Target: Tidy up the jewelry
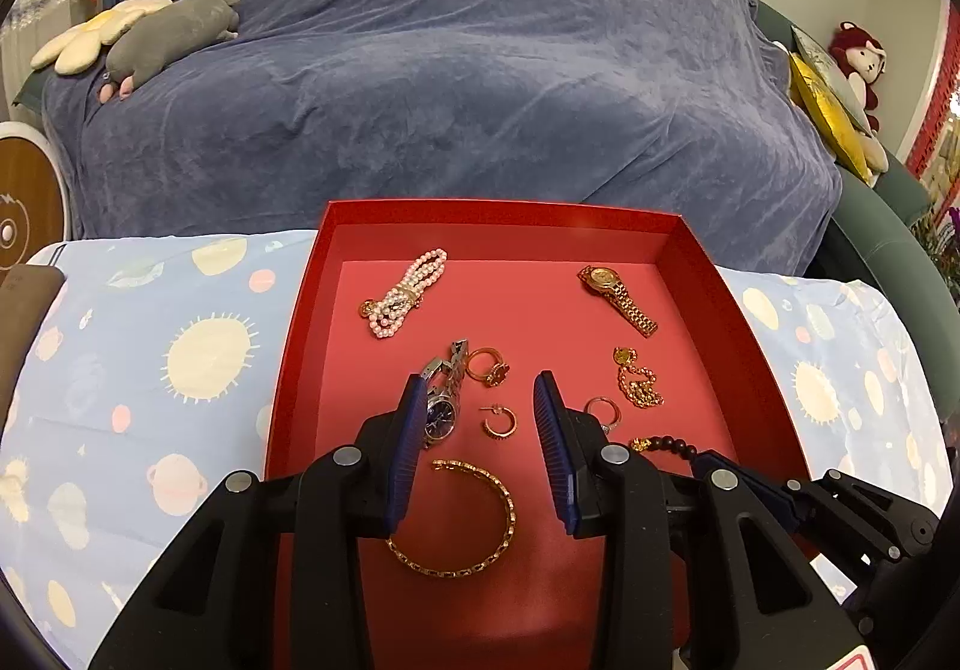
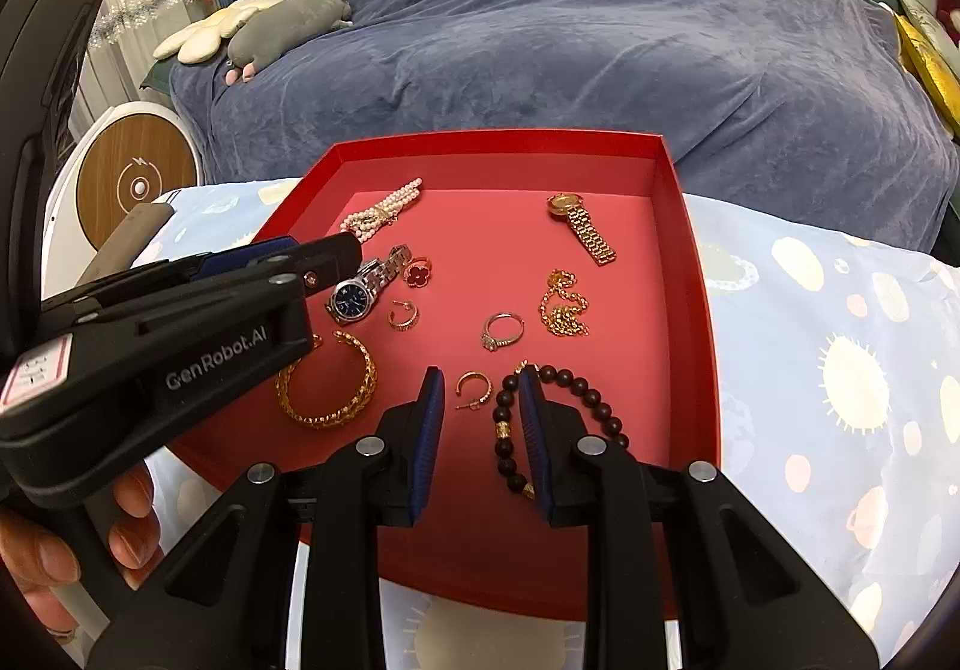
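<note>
A red tray (image 1: 300, 310) (image 2: 690, 250) holds jewelry: pearl bracelet (image 1: 405, 293), gold watch (image 1: 618, 293), silver watch (image 1: 443, 400), red-flower ring (image 1: 489, 367), gold chain (image 1: 637, 383), stone ring (image 2: 503, 333), gold bangle (image 1: 474, 520), dark bead bracelet (image 2: 570, 412), two gold hoop earrings (image 1: 499, 420) (image 2: 473, 389). My left gripper (image 1: 481, 388) is open over the tray, a hoop earring between its fingers. My right gripper (image 2: 481, 379) is open, its right finger (image 2: 534, 430) inside the bead bracelet's loop, the other hoop earring between the fingers.
The tray lies on a light blue sun-patterned cloth (image 1: 150, 370). Behind is a sofa under a blue-grey cover (image 1: 456, 70) with plush toys (image 1: 168, 34). A round wood-faced appliance (image 2: 138, 184) stands at the left. The left gripper's body (image 2: 180, 328) crosses the right wrist view.
</note>
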### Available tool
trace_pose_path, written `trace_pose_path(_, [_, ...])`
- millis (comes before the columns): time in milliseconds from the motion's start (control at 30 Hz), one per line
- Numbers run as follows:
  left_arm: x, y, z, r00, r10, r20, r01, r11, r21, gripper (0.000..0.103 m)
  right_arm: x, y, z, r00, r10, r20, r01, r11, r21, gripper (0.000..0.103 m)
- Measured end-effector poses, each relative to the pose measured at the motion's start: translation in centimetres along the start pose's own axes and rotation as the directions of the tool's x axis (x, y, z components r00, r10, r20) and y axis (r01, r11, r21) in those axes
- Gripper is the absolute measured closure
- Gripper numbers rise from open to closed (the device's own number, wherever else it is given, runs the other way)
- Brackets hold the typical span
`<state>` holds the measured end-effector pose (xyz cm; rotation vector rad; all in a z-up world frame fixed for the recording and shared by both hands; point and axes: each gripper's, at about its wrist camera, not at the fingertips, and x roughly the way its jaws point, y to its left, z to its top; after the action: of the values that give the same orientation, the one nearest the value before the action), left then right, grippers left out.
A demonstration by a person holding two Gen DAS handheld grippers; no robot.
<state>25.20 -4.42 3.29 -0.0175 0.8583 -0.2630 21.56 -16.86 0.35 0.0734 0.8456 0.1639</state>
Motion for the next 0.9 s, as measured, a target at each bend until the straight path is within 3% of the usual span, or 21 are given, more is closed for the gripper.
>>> trace_pose_path(300, [-1.1, 0.0, -0.4, 1.0, 0.009, 0.005, -0.009, 1.0, 0.007, 0.068, -1.8, -0.2, -1.1, 1.0, 0.001, 0.0, -0.001, 1.0, 0.005, 0.078])
trace_pose_path(700, [-4.7, -0.5, -3.4, 0.998, 0.051, 0.029, -0.052, 0.998, 0.04, 0.068, -5.4, -0.5, -2.7, 1.0, 0.016, 0.013, -0.017, 0.999, 0.046, 0.078])
trace_pose_path(900, [-6.3, -0.8, -5.2, 0.999, 0.04, 0.016, -0.04, 0.999, 0.034, 0.068, -7.6, -0.5, -3.9, 0.999, 0.034, 0.016, -0.035, 0.998, 0.058, 0.075])
